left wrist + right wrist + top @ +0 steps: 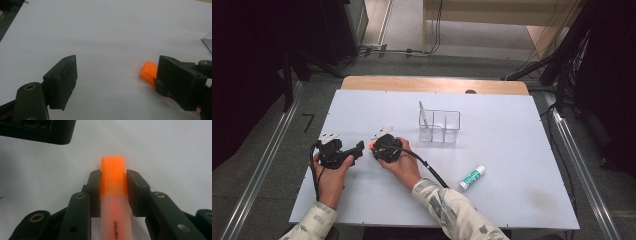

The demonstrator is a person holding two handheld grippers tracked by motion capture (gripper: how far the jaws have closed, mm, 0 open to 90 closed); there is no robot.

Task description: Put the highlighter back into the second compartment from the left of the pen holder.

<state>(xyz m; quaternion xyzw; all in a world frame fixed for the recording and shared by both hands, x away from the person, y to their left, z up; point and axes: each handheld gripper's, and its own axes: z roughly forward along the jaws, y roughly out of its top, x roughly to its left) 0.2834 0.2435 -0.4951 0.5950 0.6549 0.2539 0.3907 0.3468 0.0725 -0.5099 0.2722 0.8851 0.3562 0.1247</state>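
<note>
Right claw (113, 181) clamped on orange highlighter (113, 173), barrel end cut off, left claw (117, 82) wide, empty.

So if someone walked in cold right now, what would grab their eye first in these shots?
The orange highlighter, its bright cap glowing between the jaws of the right gripper, which press on it from both sides low over the white table. Next, the clear organizer standing near the table's middle, with a thin item leaning in its left compartment. Then the glue stick lying alone to the right, and the left gripper open beside the highlighter.
</note>
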